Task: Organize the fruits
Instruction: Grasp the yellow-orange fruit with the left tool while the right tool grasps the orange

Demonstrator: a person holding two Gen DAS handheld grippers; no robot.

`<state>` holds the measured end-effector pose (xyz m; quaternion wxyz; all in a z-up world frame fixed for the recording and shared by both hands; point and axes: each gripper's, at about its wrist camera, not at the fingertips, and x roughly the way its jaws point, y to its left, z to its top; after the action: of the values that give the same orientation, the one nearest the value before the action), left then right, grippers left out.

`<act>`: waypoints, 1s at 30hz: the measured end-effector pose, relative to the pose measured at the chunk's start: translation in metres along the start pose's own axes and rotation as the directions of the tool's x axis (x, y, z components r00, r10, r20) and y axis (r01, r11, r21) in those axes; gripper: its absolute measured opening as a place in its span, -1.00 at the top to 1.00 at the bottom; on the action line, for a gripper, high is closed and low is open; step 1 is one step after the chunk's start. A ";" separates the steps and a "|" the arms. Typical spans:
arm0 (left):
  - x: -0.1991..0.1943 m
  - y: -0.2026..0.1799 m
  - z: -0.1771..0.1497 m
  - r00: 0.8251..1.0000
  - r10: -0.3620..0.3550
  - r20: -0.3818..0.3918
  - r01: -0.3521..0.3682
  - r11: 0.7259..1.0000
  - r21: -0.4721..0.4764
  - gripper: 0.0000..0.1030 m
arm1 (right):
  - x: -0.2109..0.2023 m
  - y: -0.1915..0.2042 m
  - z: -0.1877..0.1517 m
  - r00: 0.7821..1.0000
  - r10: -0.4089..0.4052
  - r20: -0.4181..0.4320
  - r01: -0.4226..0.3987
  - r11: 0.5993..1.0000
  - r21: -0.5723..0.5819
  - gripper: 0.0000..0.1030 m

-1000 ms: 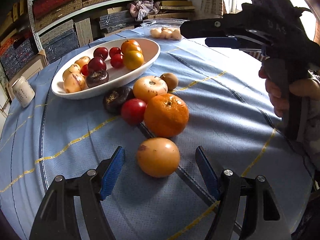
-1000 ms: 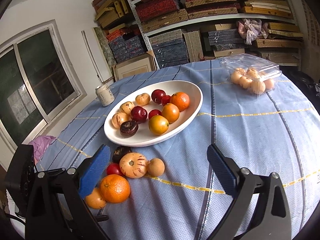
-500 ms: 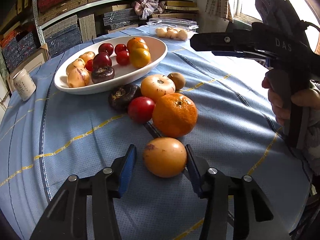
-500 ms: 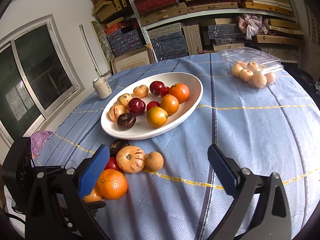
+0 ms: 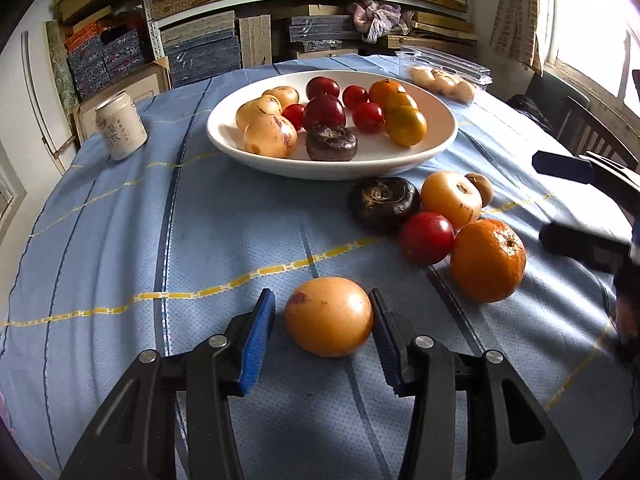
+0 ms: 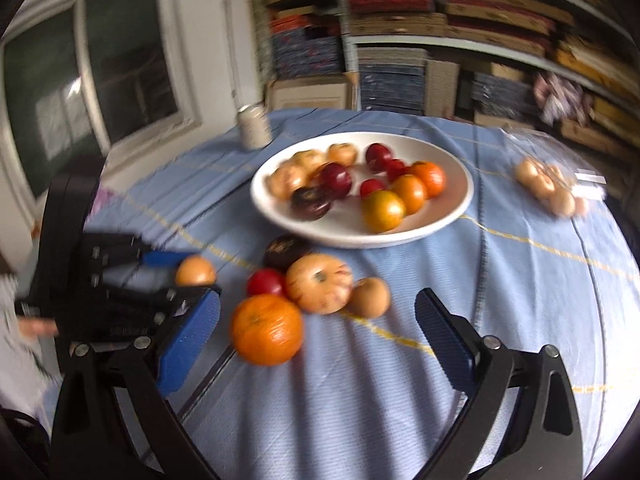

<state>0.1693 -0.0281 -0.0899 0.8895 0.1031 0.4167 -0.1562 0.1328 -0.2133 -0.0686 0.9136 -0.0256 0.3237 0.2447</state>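
1. Table (image 5: 120,240) under a blue cloth, with the white bowl (image 5: 332,170) as landmark. Already loaded with red, yellow and dark fruits.
2. Left gripper (image 5: 324,332) on the near side of the bowl, well apart from its rim. Fingers closed in around the yellow-orange fruit (image 5: 328,316): one pad plainly against the skin, the other with only a sliver of cloth showing beside it. Reads as a pinch.
3. Right gripper (image 6: 316,300) also near side of the bowl, jaws wide but closing, nothing between the pads. Aimed towards the loose heap.
4. Loose heap just beside the bowl's near rim: orange (image 5: 488,260), pale striped fruit, red one, dark one, small brown one, all touching or nearly so.
5. Step in hand, by judgement: carrying the pinched fruit to the bowl.
   - Keep the squeeze light; smooth round skin, likely to slip or bruise.
   - Lift clear of the cloth before travelling, not dragging.
   - Pass over the near rim and set down in the bare white patch at the bowl's near side, not on top of other fruit.
   - Release only once resting.
6. Fruit slightly oval, long axis running pad to pad, roughly level. Dark blotch on the upper shoulder, facing away from the heap.
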 end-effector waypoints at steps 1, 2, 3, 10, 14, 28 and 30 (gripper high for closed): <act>0.000 -0.001 0.000 1.000 0.003 0.000 -0.003 1.000 0.001 0.04 | 0.002 0.007 -0.002 1.000 -0.004 -0.011 0.003 1.000 -0.029 -0.67; -0.001 -0.002 0.000 1.000 0.006 0.001 -0.006 1.000 0.003 0.04 | 0.005 0.010 -0.002 1.000 -0.004 -0.024 0.002 0.999 -0.045 -0.60; -0.001 -0.003 0.000 1.000 0.009 0.000 -0.009 1.000 0.004 0.04 | 0.008 0.013 -0.003 0.999 -0.005 -0.040 0.003 0.998 -0.056 -0.56; 0.000 0.001 -0.002 1.000 0.020 -0.004 -0.020 1.000 -0.015 -0.11 | 0.018 0.018 -0.008 0.996 0.015 -0.086 -0.020 0.998 -0.059 -0.35; 0.000 0.002 -0.002 1.000 0.023 -0.004 -0.023 1.000 -0.017 -0.12 | 0.023 0.024 -0.007 0.993 0.024 -0.115 -0.032 0.997 -0.074 -0.24; 0.000 -0.005 -0.003 1.000 -0.020 -0.003 0.019 1.000 -0.015 -0.01 | 0.044 0.024 -0.006 0.978 0.049 -0.202 -0.058 0.998 -0.040 0.07; 0.000 -0.006 -0.003 1.000 -0.024 -0.002 0.024 1.000 -0.011 0.03 | 0.044 0.024 -0.006 0.978 0.049 -0.202 -0.058 0.998 -0.038 0.07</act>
<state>0.1648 -0.0331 -0.0916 0.8877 0.0933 0.4200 -0.1643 0.1477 -0.1745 -0.0970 0.8685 -0.0614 0.4097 0.2723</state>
